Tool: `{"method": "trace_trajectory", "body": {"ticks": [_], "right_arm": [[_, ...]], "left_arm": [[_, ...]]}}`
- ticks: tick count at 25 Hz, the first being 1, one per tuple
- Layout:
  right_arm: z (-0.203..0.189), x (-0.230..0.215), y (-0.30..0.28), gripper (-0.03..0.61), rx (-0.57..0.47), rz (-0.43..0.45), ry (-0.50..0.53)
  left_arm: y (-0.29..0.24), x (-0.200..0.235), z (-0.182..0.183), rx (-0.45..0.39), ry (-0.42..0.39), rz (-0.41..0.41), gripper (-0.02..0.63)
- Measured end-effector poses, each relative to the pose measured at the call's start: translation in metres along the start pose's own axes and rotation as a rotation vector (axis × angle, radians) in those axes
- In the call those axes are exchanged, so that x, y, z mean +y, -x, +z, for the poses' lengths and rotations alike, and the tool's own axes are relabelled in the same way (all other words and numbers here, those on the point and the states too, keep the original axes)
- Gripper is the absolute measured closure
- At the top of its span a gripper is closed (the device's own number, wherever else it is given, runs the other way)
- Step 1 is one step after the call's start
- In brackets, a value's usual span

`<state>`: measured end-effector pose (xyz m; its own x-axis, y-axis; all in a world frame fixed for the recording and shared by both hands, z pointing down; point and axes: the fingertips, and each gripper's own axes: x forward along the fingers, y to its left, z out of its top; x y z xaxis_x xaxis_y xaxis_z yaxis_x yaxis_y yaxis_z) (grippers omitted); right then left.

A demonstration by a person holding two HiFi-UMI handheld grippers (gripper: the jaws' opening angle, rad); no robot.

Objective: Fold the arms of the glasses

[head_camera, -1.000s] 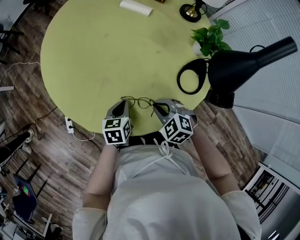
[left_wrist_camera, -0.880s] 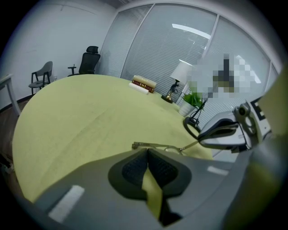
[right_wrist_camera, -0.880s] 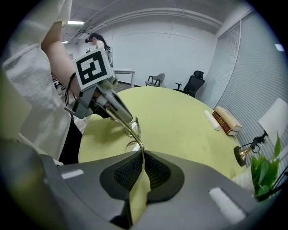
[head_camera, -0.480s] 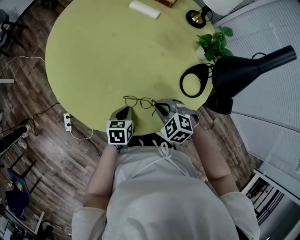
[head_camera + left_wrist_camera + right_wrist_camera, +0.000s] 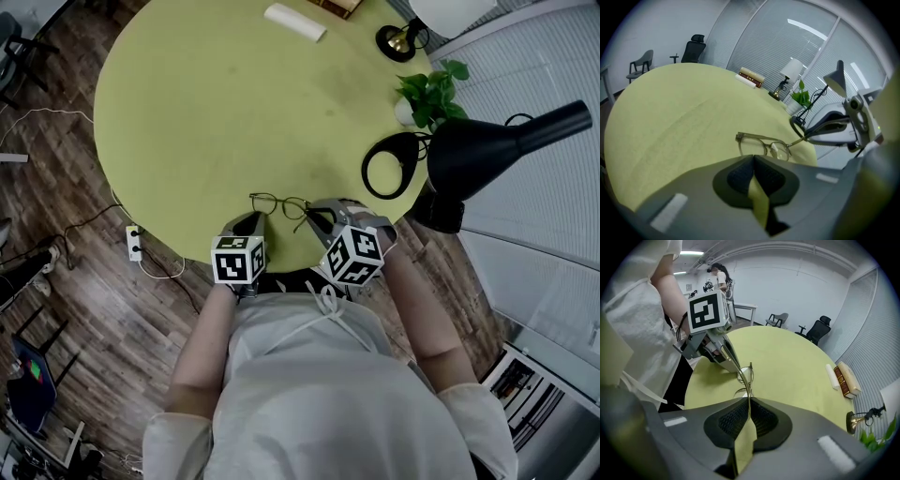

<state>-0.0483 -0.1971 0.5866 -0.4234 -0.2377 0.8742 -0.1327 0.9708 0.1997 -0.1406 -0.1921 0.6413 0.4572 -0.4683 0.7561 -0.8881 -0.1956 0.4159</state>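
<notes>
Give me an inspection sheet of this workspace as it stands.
Surface: round yellow-green table, matte, no spills seen.
Job's things: glasses at the near edge, one arm swung out.
Clutter: black desk lamp, potted plant, white roll, books and brass lamp along the far and right rim.
Grippers: right gripper shut on the glasses' arm; left gripper shut, empty, just short of the frame.
Cables: power strip with leads on the floor.
Surroundings: office chairs, window blinds.

round yellow-green table (image 5: 206, 112) bears glasses (image 5: 279, 203) near its edge, a white roll (image 5: 295, 22), a plant (image 5: 428, 92).
</notes>
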Motion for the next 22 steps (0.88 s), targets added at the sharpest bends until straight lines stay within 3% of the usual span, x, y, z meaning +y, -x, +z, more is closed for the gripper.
{"method": "trace_trajectory", "body": {"ticks": [10, 22], "right_arm": [[0.023, -0.002, -0.03, 0.557, 0.043, 0.004, 0.047], [0.024, -0.005, -0.057, 0.557, 0.06, 0.017, 0.013]], "left_arm": [[-0.001, 0.0, -0.001, 0.023, 0.003, -0.026, 0.607], [-0.002, 0.002, -0.001, 0.038, 0.006, -0.037, 0.607]]}}
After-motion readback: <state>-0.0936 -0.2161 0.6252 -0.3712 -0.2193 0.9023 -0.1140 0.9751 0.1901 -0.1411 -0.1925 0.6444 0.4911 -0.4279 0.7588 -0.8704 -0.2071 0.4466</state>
